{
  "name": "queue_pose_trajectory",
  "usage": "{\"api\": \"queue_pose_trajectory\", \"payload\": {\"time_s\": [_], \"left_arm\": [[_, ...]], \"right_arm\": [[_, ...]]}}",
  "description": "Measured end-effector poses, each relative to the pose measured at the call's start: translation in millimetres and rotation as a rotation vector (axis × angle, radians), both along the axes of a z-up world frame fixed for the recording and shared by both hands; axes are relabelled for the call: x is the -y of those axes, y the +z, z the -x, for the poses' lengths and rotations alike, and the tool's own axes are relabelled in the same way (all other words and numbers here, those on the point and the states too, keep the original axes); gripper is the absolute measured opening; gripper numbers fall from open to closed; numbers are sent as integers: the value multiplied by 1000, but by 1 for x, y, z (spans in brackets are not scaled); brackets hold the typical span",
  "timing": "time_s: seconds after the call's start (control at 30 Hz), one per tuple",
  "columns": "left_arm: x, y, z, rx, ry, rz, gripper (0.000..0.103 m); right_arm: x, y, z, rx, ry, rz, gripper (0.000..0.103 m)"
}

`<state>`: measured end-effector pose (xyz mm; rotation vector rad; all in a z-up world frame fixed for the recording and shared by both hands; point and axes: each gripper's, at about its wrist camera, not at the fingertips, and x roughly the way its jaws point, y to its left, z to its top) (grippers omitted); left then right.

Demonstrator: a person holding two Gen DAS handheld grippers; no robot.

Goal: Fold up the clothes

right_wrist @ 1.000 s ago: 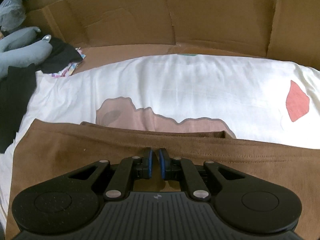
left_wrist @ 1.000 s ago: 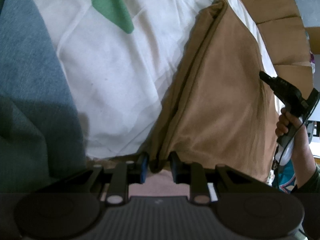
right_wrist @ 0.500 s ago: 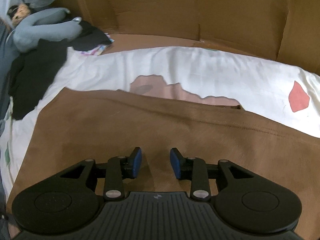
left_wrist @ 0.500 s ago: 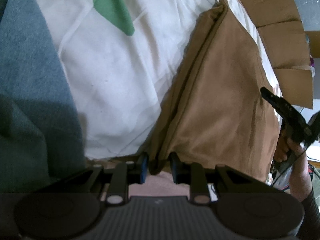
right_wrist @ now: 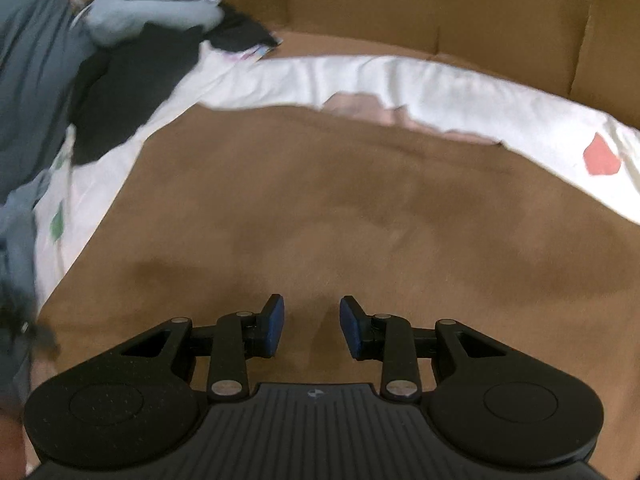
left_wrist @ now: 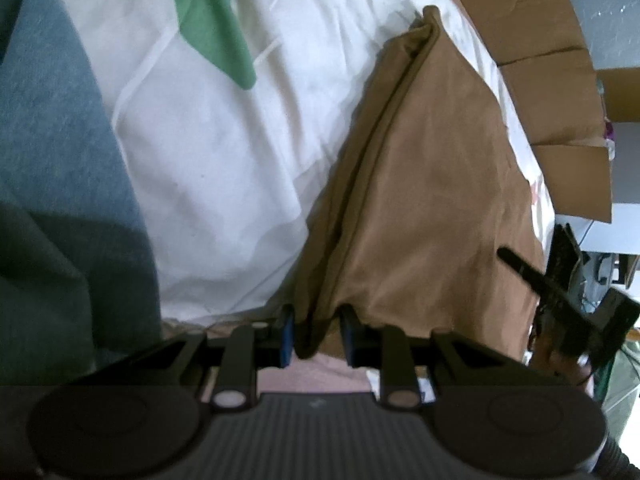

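The left hand-held gripper [left_wrist: 315, 334] clenches a bunched corner of the brown cloth [left_wrist: 432, 200]; the right hand-held gripper [right_wrist: 312, 330], jaws just parted, hovers released above it.

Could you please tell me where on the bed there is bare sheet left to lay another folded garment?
Free: the white sheet between the blue-grey cloth and the brown garment, and a strip between that garment and the cardboard wall. Crowded: the corner by the grey plush toy and black cloth.
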<state>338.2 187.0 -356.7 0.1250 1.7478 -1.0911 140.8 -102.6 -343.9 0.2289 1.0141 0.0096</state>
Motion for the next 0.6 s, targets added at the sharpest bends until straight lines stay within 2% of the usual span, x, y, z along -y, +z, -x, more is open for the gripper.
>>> {"api": "queue_pose_trajectory", "payload": {"time_s": [0.17, 0.23, 0.47, 0.6], "left_arm": [[-2, 6, -5, -19, 9, 37, 18], [-3, 10, -7, -14, 4, 50, 10], [11, 25, 7, -1, -27, 119, 9], [31, 26, 16, 15, -72, 83, 8]], "right_arm": [[-19, 6, 25, -21, 53, 2, 38], [-24, 8, 32, -41, 66, 24, 37], [-32, 10, 55, -94, 112, 15, 21], [-37, 14, 64, -99, 139, 25, 17]]}}
